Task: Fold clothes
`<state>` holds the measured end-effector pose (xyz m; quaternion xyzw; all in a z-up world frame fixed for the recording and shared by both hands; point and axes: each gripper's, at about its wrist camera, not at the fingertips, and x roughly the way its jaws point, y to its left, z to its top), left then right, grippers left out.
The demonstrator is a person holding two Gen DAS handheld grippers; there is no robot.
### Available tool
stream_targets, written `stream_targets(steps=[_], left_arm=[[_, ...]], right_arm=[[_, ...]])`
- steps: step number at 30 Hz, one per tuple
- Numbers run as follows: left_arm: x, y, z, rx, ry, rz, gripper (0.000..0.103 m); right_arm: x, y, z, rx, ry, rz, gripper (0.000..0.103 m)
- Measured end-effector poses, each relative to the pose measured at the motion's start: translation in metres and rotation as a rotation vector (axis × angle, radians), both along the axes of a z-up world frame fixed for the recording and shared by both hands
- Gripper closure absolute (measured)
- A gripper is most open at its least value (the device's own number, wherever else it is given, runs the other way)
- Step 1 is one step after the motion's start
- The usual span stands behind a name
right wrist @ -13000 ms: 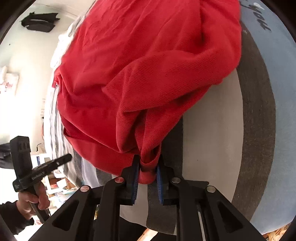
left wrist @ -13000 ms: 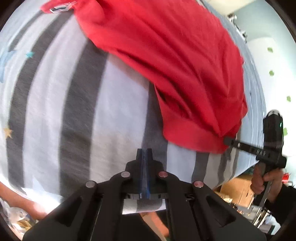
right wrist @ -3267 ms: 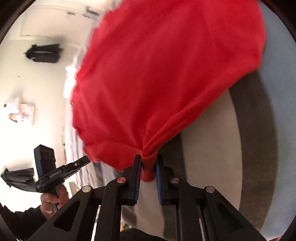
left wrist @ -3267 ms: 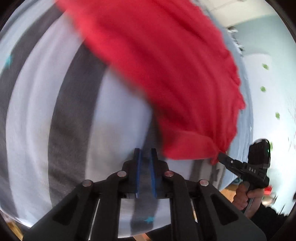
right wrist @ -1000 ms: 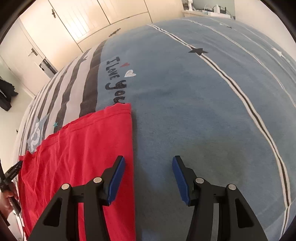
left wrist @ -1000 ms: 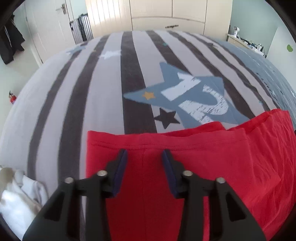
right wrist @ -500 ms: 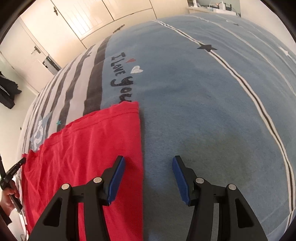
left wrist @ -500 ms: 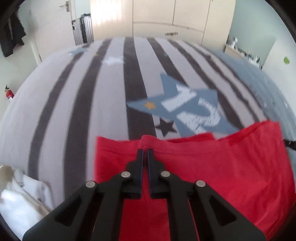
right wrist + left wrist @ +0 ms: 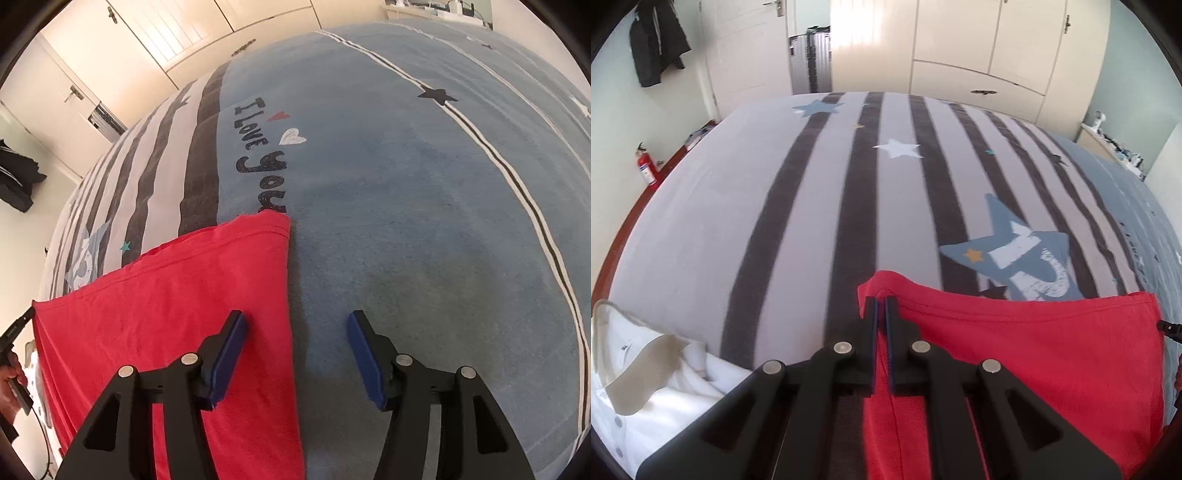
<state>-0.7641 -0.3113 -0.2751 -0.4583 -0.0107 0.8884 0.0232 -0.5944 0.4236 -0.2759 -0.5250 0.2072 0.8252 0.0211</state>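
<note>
Here I see the bed (image 9: 812, 206) filling both views, its cover striped grey and white on one side and plain blue with "I love you" lettering (image 9: 260, 155) on the other. The red garment (image 9: 166, 306) lies flat across it, straddling stripes and blue. A white shirt (image 9: 646, 384) sits bunched at the bed's near left edge. My left gripper (image 9: 881, 308) has its jaws pinched together on the red garment's lifted corner. My right gripper (image 9: 295, 332) hangs with jaws spread wide, holding nothing, straddling the garment's right edge.
</note>
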Motion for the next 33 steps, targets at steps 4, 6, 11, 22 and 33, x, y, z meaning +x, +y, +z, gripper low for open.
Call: stream_targets(steps=[4, 6, 11, 22, 33], left_arm=[[-0.005, -0.008, -0.005, -0.016, -0.009, 0.03, 0.101], [-0.008, -0.013, -0.006, -0.028, -0.011, 0.056, 0.101], [-0.016, -0.027, -0.012, -0.073, -0.025, 0.115, 0.101], [-0.028, -0.029, -0.025, -0.136, -0.05, 0.128, 0.101], [-0.039, -0.032, -0.024, -0.207, -0.05, 0.162, 0.101]], right_arm=[[-0.009, -0.006, 0.004, -0.004, 0.022, 0.02, 0.049], [-0.017, -0.011, 0.003, 0.012, 0.015, 0.034, 0.049], [-0.038, -0.012, 0.0, -0.043, 0.009, 0.022, 0.049], [-0.063, -0.027, -0.009, -0.058, 0.01, 0.007, 0.097], [-0.071, -0.033, 0.001, -0.084, -0.007, -0.006, 0.081]])
